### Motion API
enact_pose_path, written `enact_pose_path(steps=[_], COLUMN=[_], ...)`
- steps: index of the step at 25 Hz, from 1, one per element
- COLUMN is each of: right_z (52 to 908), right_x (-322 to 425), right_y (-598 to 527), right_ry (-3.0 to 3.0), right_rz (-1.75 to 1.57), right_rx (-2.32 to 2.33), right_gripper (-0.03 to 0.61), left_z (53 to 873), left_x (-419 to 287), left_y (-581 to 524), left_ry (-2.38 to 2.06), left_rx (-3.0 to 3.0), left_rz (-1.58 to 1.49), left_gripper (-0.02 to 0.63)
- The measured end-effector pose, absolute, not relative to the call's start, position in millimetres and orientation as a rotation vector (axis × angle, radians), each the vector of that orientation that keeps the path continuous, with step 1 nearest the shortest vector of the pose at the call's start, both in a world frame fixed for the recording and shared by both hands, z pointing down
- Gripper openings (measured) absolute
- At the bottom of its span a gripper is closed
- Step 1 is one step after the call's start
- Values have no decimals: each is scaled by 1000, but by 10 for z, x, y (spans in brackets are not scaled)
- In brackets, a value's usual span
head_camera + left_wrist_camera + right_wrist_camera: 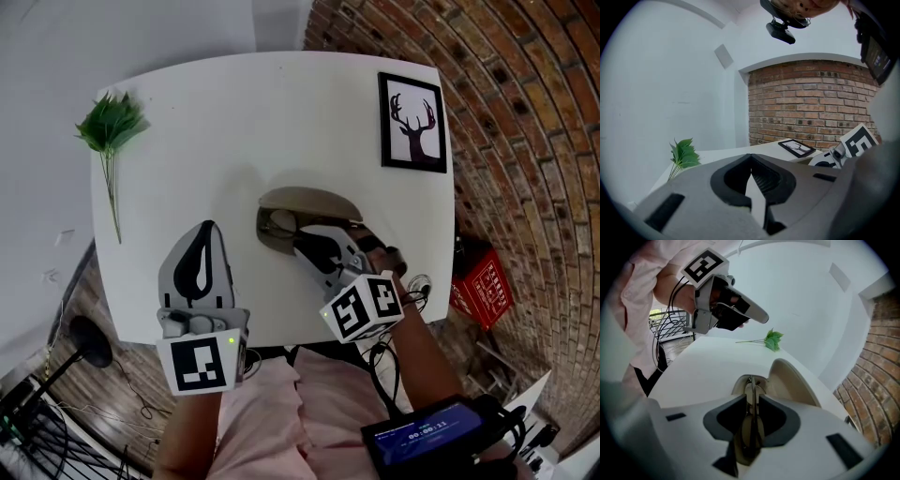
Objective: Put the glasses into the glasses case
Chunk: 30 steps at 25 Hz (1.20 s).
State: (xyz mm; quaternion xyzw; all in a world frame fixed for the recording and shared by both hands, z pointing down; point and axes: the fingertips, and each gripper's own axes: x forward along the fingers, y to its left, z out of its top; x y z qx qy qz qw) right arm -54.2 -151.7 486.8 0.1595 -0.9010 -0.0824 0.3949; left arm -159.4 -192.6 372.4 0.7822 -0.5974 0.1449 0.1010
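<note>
Looking down from the head view, nearest to me is the left gripper (pixel 208 225), hanging over the near left part of the white table (pixel 244 122). Its jaws are closed together with nothing between them, tips touching. Just to its right, the right gripper (pixel 305 246) tilts down into the open beige glasses case (pixel 309 202), which lies near the table's middle with its lid raised on the far side. That gripper's jaws stand slightly apart, and the folded glasses (pixel 749 430) lie between them, their far end inside the case; I see no pad pressing on them. Farther off, a green leaf sprig (pixel 111 127) lies at the far left, and a framed deer picture (pixel 412 122) at the far right. A brick wall (pixel 525 112) lies beyond it.
</note>
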Motion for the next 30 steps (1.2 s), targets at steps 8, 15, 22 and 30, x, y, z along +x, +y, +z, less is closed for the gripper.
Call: enact_pose_path(steps=[8, 15, 22, 30], right_z=[4721, 4540, 3925, 2371], right_x=[-517, -459, -283, -16], right_y=[-1538, -1477, -1547, -1899], right_ry=[-2291, -2314, -2416, -2635], right_rz=[-229, -219, -181, -193], right_rx=[448, 516, 702, 1278], right_gripper=[91, 89, 89, 43], left_z=[3693, 3580, 3199, 2169], left_x=[-1552, -1493, -1383, -1221], left_y=[-1905, -1869, -1863, -1917], left_ry=[-1762, -1762, -1777, -1851], left_rx=[2325, 2355, 2455, 2639], left_rz=[424, 406, 357, 129], left_gripper=[8, 8, 8, 8])
